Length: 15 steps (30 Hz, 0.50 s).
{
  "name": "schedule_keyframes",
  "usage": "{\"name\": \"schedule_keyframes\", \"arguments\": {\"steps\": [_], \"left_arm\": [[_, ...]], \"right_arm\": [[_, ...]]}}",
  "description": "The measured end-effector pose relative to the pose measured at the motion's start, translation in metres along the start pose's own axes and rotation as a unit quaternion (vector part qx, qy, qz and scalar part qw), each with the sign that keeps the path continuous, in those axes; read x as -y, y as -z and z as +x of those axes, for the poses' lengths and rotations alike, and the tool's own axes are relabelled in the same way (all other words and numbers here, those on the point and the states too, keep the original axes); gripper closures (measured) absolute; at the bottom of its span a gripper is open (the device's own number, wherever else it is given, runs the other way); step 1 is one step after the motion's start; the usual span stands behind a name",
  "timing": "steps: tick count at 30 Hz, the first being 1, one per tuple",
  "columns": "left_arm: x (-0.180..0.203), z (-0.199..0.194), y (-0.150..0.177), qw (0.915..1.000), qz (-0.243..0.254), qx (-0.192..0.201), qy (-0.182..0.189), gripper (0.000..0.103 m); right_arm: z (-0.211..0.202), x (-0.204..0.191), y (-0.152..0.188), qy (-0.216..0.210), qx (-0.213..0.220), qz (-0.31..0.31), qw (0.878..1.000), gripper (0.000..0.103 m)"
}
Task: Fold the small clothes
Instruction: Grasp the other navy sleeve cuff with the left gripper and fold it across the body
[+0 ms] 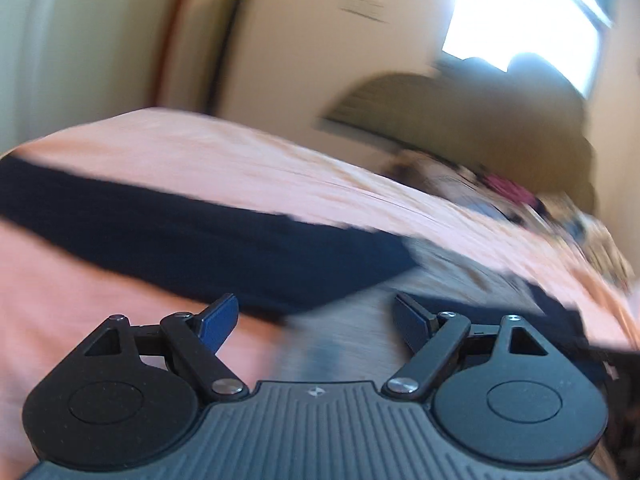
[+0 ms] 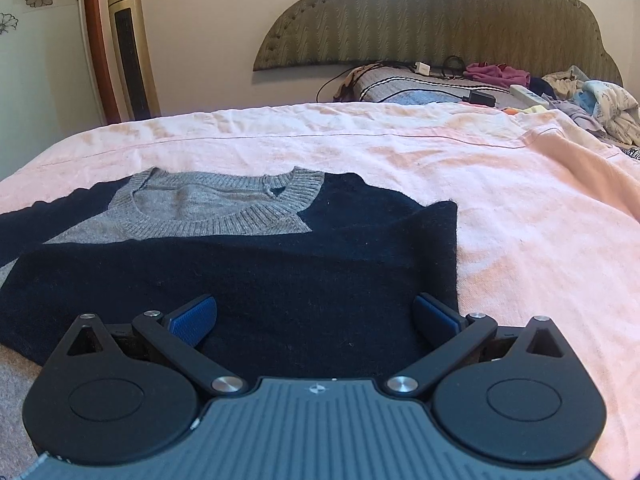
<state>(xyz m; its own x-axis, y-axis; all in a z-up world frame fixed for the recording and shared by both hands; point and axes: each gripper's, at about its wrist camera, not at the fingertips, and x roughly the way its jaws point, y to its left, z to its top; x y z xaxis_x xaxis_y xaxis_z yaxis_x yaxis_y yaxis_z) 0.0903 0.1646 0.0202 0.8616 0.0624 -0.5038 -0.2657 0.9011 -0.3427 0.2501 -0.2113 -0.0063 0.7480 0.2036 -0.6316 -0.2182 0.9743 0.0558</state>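
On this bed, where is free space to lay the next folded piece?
Free: the pink bedsheet right of the navy and grey knitted sweater, and the strip between its grey collar and the striped pillow. Crowded: the far right corner, with a heap of loose clothes, cables and a black charger.

A scalloped olive headboard [image 2: 432, 16] is set against a cream wall [image 2: 208, 20]; a bright window [image 1: 524, 12] is seen.

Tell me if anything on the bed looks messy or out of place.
The sweater lies flat on the pink sheet, its right sleeve folded across the front. Beyond it, near the headboard, loose clothes, a charger and cables lie scattered.
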Motion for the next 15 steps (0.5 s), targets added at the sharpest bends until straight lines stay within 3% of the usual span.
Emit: {"name": "schedule_keyframes", "arguments": {"steps": [2, 3, 5, 7, 8, 10, 12, 15], "left_arm": [[-0.063, -0.001, -0.019, 0.9935, -0.105, 0.013, -0.043, 0.018], [-0.095, -0.002, -0.027, 0.9844, -0.163, 0.023, -0.060, 0.018], [-0.153, -0.007, -0.038, 0.9534, -0.284, 0.051, -0.090, 0.019], [-0.195, -0.011, -0.043, 0.9192, -0.376, 0.089, -0.077, 0.019], [-0.209, -0.010, -0.044, 0.9074, -0.404, 0.094, -0.067, 0.019], [-0.223, -0.005, -0.052, 0.9025, -0.414, 0.097, -0.068, 0.020], [-0.224, 0.004, -0.058, 0.9056, -0.406, 0.098, -0.076, 0.020], [-0.211, 0.014, -0.063, 0.9255, -0.349, 0.102, -0.107, 0.023]], "right_arm": [[0.000, 0.000, 0.000, 0.001, 0.000, -0.001, 1.000, 0.000], [0.000, 0.000, 0.000, 0.001, 0.000, -0.002, 1.000, 0.000], [0.000, 0.000, 0.000, 0.001, 0.000, -0.001, 1.000, 0.000], [0.000, 0.000, 0.000, 0.001, 0.001, 0.000, 1.000, 0.000], [0.000, 0.000, 0.000, 0.000, 0.002, 0.002, 1.000, 0.000], [0.000, 0.001, 0.000, -0.002, 0.003, 0.005, 1.000, 0.000], [0.000, 0.002, 0.000, -0.004, 0.004, 0.008, 1.000, 0.000], [0.000, 0.003, 0.000, -0.005, 0.005, 0.010, 1.000, 0.000]]}}
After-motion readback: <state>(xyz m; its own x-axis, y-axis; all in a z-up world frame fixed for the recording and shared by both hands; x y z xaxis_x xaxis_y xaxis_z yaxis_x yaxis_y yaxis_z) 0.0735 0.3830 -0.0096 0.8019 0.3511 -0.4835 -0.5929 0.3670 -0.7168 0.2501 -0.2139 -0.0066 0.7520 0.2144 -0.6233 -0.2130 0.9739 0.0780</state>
